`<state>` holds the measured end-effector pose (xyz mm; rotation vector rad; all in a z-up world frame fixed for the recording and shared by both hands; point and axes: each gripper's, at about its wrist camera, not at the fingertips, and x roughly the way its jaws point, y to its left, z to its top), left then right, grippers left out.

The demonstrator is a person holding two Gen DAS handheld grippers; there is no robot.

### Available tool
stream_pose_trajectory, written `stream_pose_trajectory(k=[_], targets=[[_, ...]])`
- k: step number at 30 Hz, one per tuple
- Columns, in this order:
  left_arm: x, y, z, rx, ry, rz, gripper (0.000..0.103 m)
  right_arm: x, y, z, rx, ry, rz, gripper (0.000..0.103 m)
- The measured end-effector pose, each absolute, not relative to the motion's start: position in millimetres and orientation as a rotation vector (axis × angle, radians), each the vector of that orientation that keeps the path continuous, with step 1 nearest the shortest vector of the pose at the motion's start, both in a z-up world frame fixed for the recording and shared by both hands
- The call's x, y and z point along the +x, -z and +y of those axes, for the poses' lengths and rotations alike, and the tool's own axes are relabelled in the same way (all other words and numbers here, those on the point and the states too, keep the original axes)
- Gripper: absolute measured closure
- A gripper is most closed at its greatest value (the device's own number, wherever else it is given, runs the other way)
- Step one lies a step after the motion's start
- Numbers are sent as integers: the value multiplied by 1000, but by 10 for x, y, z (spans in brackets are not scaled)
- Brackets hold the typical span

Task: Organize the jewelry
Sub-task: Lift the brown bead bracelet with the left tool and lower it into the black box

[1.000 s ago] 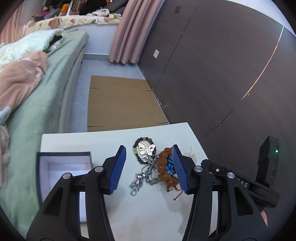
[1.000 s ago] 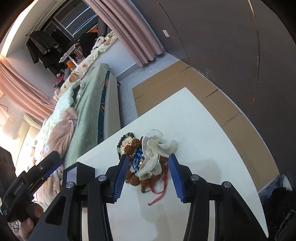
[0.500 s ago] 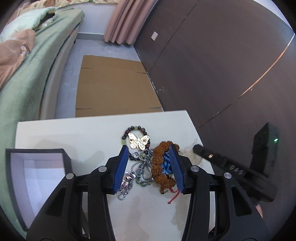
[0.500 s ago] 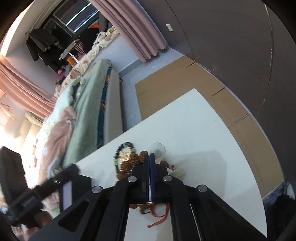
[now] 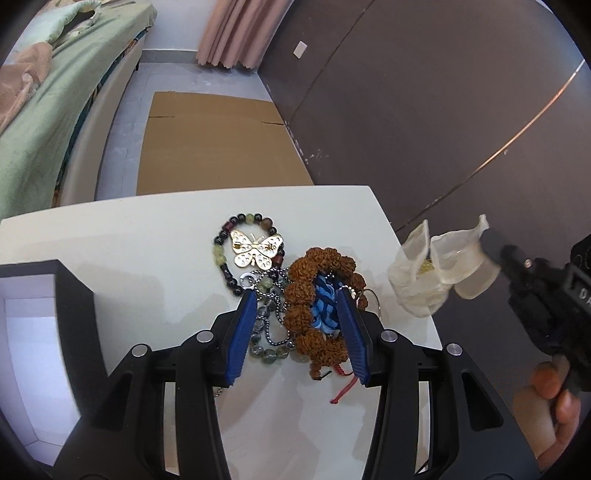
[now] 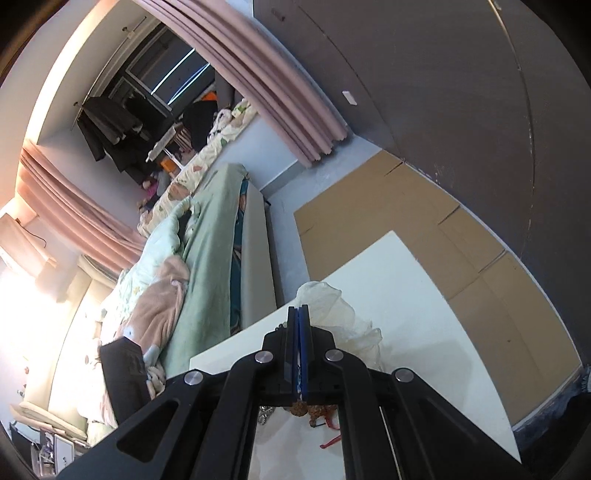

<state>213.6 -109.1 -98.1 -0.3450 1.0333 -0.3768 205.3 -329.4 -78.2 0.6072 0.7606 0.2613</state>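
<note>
Left tongs [image 5: 297,325] released, straddling jewelry pile [image 5: 291,291] on white surface [image 5: 147,236]. Right tongs [image 6: 298,314] clenched on sheer pouch [image 5: 436,273], lifted off surface edge. Open box [image 5: 40,332] at left. Beyond: flat cardboard [image 5: 214,144] on floor, green bed [image 5: 55,92], pink curtain [image 5: 236,29], dark wall panels [image 5: 424,92].

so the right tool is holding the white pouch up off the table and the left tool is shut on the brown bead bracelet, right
Not quite: the left tool is open, its blue pads only straddling the brown bead bracelet, as the left wrist view shows. The right tool does hold the white pouch up off the table.
</note>
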Motion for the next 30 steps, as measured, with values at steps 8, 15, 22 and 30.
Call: stream_pose_trajectory(k=[8,15,22,30], targets=[[2152,1143,-1190,-329,371,1085,84,2026,769,-3312,606,-258,769,102],[2105,1032,-1165,-359,419,1056,84,2005,749,-3316,645,-275,750,102],[1954,596,-1075,-388,490,959,85,1981,691,-3217,663,-309,712,102],[1817,247,-883,-415,499,886,85,1967,628,-3021,656,-362,690,102]])
